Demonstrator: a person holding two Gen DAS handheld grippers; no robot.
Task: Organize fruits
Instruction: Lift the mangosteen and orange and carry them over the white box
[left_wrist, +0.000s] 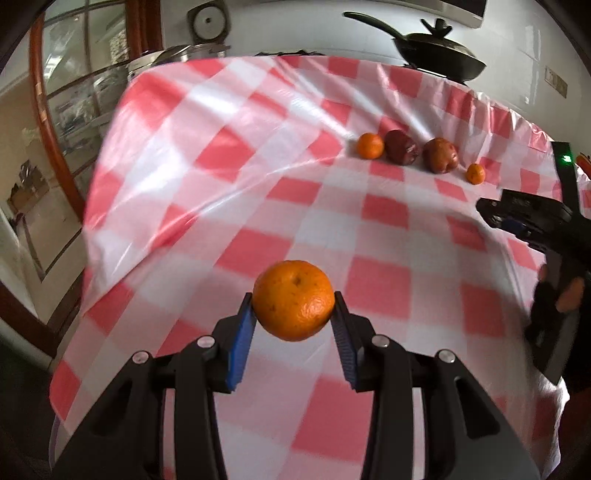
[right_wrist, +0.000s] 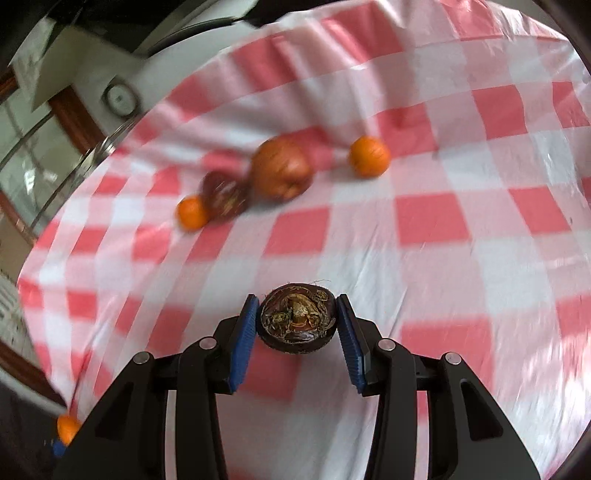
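Left wrist view: the left gripper clamps a mandarin between its blue pads, carried clear above the red-and-white checked tablecloth. Far across the table four fruits sit in a loose row: a small mandarin, a dark red fruit touching or just beside it, a reddish apple-like fruit, and a tiny mandarin a little apart. At the right edge the other handheld tool shows, blurred. A lidded black pan stands behind the table.

Right wrist view: the right gripper grips a dark, round, flattish fruit with a dried, fibrous end facing the camera; I cannot name it surely. Ahead, blurred, lies the same row: small mandarin, dark fruit, the reddish fruit, and another mandarin set apart.

Judging by this, sorting is partway: four fruits are placed, both held ones not yet set down.
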